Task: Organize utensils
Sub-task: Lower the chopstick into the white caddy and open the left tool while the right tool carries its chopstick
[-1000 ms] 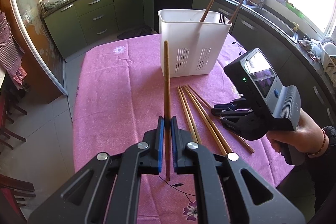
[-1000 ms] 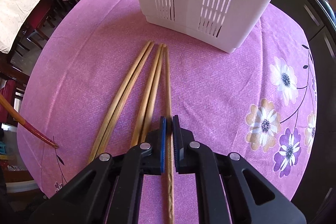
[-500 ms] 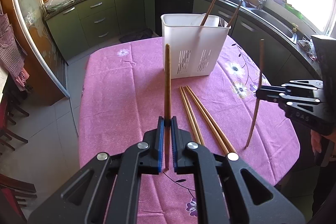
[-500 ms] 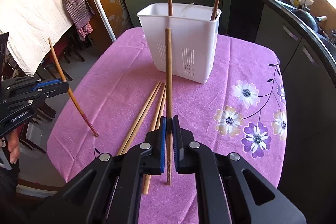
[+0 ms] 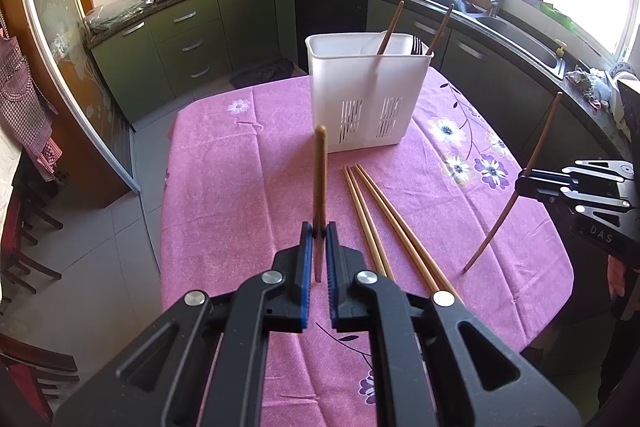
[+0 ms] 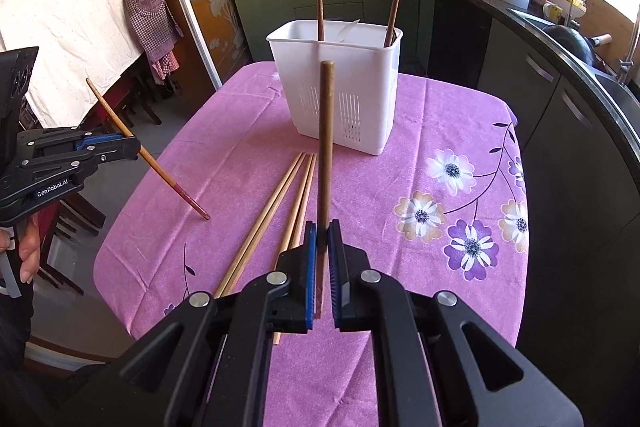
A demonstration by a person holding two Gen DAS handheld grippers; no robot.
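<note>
A chopstick (image 5: 320,183) is pinched upright by the left gripper (image 5: 316,247), another (image 6: 326,147) by the right gripper (image 6: 322,239), both above the counter (image 6: 400,131) short of the white holder (image 6: 340,83). Being clamped near their lower ends, they could pivot or slip, and the rim may be struck on insertion.

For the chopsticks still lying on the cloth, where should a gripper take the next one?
Take the outermost of the loose chopsticks, near mid-length, coming from above with fingers straddling it. They lie flat and bunched on the tablecloth, so only an outer stick probably leaves room for a finger.
</note>
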